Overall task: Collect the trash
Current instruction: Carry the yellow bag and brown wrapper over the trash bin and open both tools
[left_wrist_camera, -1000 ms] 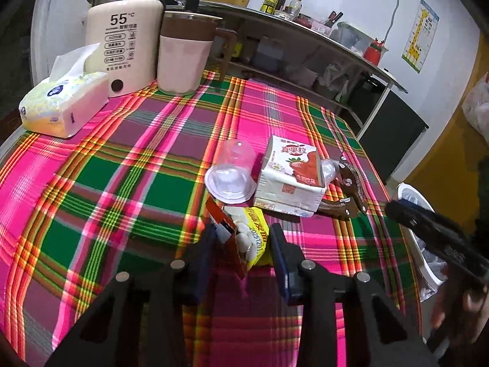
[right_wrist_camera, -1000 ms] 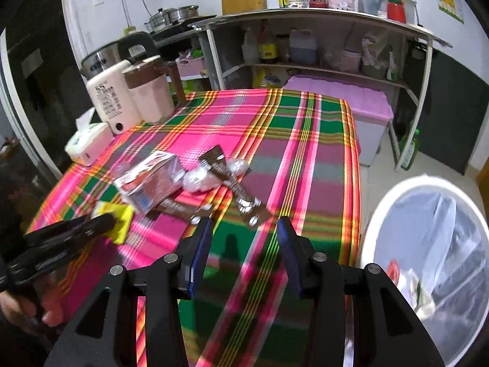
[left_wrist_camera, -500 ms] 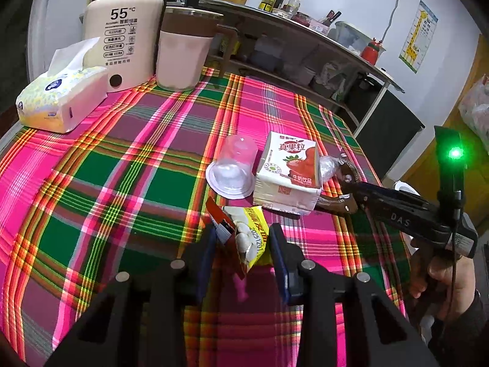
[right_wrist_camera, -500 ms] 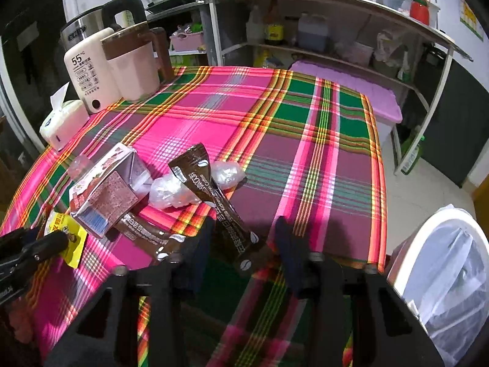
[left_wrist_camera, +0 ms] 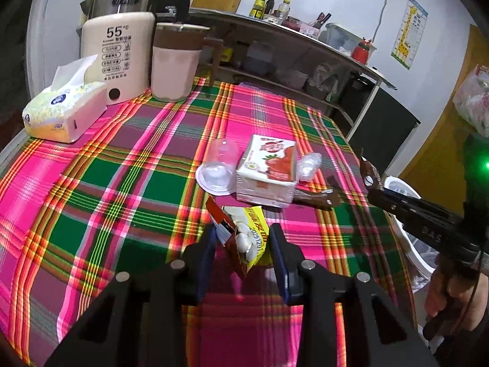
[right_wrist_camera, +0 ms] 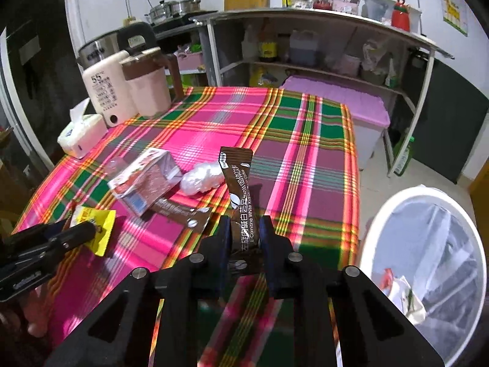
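My left gripper (left_wrist_camera: pixel 243 241) is shut on a crumpled yellow wrapper (left_wrist_camera: pixel 256 229), held just above the plaid tablecloth (left_wrist_camera: pixel 122 183). The jaws of my right gripper (right_wrist_camera: pixel 244 229) are closing on a brown coffee sachet (right_wrist_camera: pixel 238 177), which stands up between the pads, off the cloth. On the table lie a milk carton (left_wrist_camera: pixel 269 171), a clear plastic cup (left_wrist_camera: pixel 218 168) on its side, a crumpled clear plastic (right_wrist_camera: pixel 201 177) and a second brown sachet (right_wrist_camera: pixel 183 214). A bin with a white liner (right_wrist_camera: pixel 428 260) stands on the floor to the right of the table.
At the table's far left stand a tissue box (left_wrist_camera: pixel 64 113), a cream water heater (left_wrist_camera: pixel 119 58) and a pink jug (left_wrist_camera: pixel 174 67). A shelf unit (right_wrist_camera: pixel 321 61) with bottles and a purple-lidded box (right_wrist_camera: pixel 336 101) are behind the table. The right table edge (right_wrist_camera: pixel 356 168) borders the bin.
My right gripper came in over the brown sachet, closed on it and raised it upright off the cloth. My left gripper kept still with the yellow wrapper.
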